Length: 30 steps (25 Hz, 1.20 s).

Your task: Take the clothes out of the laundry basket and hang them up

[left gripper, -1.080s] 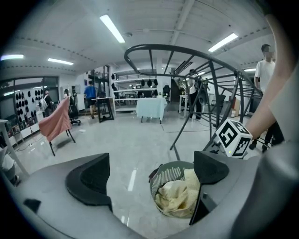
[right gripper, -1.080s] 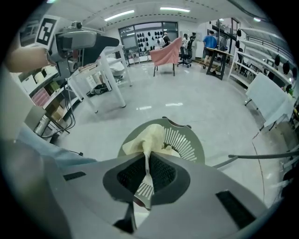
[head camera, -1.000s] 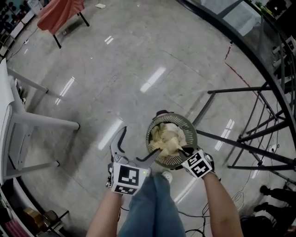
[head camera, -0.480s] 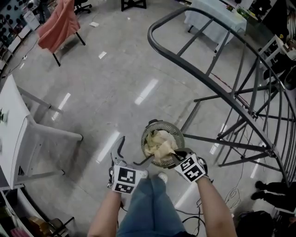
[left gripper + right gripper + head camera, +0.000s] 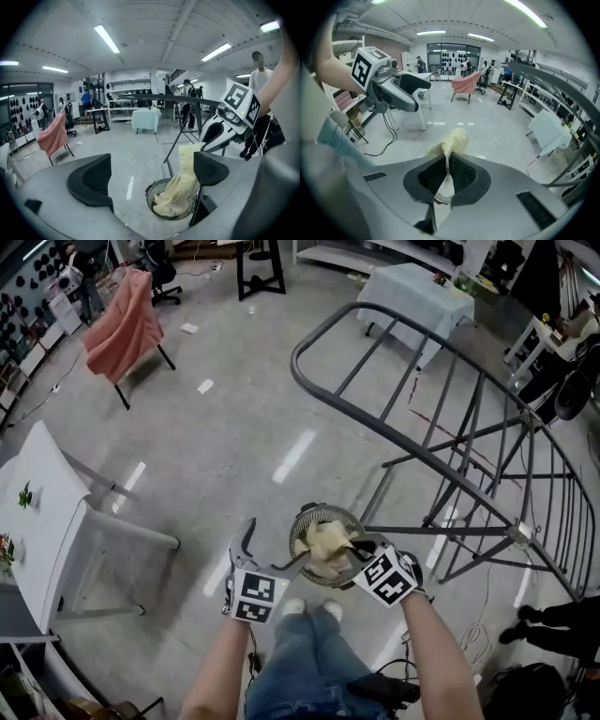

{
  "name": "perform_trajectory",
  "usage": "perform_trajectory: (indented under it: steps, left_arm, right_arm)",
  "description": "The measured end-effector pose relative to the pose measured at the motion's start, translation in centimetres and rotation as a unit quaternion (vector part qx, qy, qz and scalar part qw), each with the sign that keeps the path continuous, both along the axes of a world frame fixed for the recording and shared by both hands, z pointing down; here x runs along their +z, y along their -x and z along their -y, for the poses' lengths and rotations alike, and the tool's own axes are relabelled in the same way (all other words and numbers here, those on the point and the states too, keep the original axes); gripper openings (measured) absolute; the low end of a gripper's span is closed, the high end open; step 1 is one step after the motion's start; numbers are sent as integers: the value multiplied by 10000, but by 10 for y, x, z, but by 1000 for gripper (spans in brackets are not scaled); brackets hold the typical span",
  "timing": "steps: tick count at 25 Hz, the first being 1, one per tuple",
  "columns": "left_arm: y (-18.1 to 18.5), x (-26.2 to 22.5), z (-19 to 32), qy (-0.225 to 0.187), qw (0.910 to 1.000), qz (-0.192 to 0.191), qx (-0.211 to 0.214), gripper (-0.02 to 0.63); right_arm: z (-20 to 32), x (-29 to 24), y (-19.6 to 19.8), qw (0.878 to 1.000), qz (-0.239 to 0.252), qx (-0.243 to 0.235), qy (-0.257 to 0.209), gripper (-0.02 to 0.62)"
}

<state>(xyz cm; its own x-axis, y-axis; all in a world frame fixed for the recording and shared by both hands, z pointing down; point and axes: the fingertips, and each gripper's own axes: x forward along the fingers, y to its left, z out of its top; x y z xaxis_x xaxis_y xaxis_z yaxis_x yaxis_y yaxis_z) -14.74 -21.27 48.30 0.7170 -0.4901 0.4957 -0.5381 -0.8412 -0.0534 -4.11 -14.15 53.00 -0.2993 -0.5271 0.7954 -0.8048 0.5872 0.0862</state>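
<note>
While the pale yellow cloth (image 5: 323, 542) is pinched by the right tongs (image 5: 354, 551) at one edge only, slip is judged the main risk.

Right tongs: closed tight on a thin fold, seen clearly in right gripper view. Little fabric is caught in the bite.
Left tongs (image 5: 267, 554): wide open, nothing held. Cloth is seen beyond them, not betw. them.
Cloth location: top end up at the right tongs, lower part bunched in the basket (image 5: 309, 515), which stands on the floor (image 5: 216, 446) just ahead of the person's shoes (image 5: 293, 607).

Poss. failures, as judged:
- Cloth weight + narrow pinch: fold could be pulled out of the bite, esp. w/ a fast raise. Cloth would then be dropped back into basket or onto floor.
- Lower part may be caught on the basket's slotted wall. Basket looks light, so it could be dragged or tipped.
- W/ no second hold, cloth would be carried as a rope-like bundle. Spreading it over a bar of the rack (image 5: 517, 532) would be hard, and it could be slid off one side.
- Rack stands near on the right. A hanging tail could be snagged on lower bars or legs en route.

A second grip by left tongs, lower on the cloth, is prob. needed before the rack is reached.
</note>
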Motion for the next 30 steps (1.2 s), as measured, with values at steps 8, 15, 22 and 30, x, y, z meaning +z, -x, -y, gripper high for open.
perform_trajectory:
  steps: [8, 15, 22, 30]
  left_arm:
    - [6, -40, 8, -131, 9997, -228, 26, 545]
    - [-6, -52, -1, -184, 9988, -320, 322, 543]
    - [-22, -54, -15, -128, 9967, -451, 657, 505]
    - [-48, -48, -35, 225, 9921, -439, 1151, 473]
  right_arm:
    - [16, -89, -16, 9971, -340, 163, -667, 14]
    - [13, -139, -25, 9926, -108, 682, -1002, 14]
    - [22, -221, -34, 9813, -164, 792, -1744, 14]
    - [30, -322, -40, 9590, -169, 927, -2672, 14]
